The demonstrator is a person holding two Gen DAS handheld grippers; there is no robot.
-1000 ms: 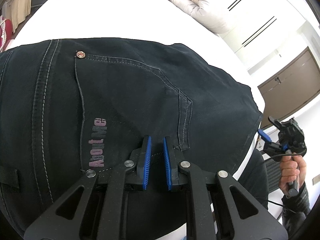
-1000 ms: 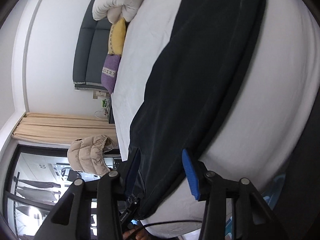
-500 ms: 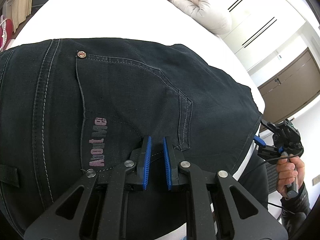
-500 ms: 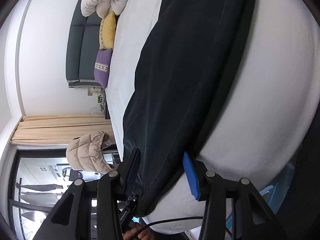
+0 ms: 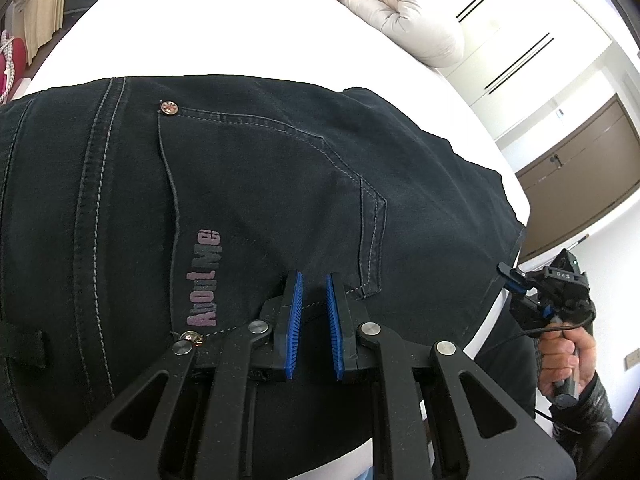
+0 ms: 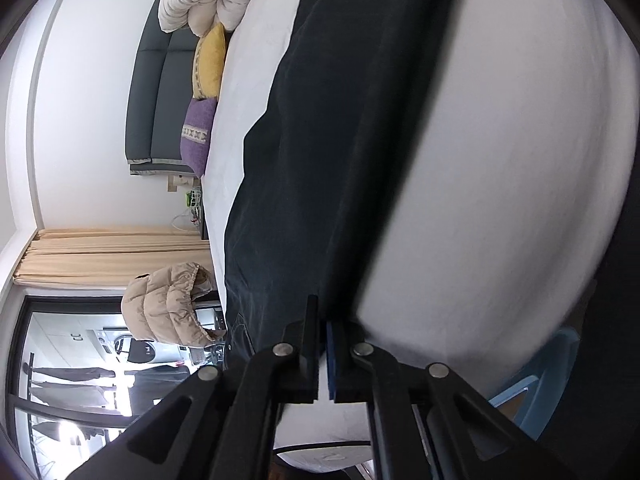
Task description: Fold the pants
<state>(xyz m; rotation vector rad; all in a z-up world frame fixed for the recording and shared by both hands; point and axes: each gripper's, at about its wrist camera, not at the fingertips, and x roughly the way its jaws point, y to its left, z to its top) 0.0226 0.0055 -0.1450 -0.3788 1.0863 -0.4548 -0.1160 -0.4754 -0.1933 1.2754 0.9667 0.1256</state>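
Change since earlier frame: my right gripper [image 6: 322,344] had its blue pads standing well apart astride the pants' edge; they have now come together, and its view sits lower and closer to the cloth.
Right gripper state: jaws pressed nearly flat against each other, pinching the dark hem of the pants [image 5: 280,184] at the bed's near edge. I see only a thin strip of fabric entering between the pads.
Left gripper [image 5: 314,320] state: narrow gap between the blue ribbed pads, dark denim bunched between them; I read it as clamped on the waist area, just beside the back pocket [image 5: 272,200] with the "About Me" print.
Left gripper motion: none noted; same spot on the pocket as before.
Pants position: spread flat across the white bed [image 5: 240,32], waist end under my left gripper, leg running to the right gripper.
Right hand [image 5: 566,360]: seen from the left wrist view, gripping its handle off the bed's corner.
Background: cushions and a rolled duvet [image 5: 400,16] at the far end.
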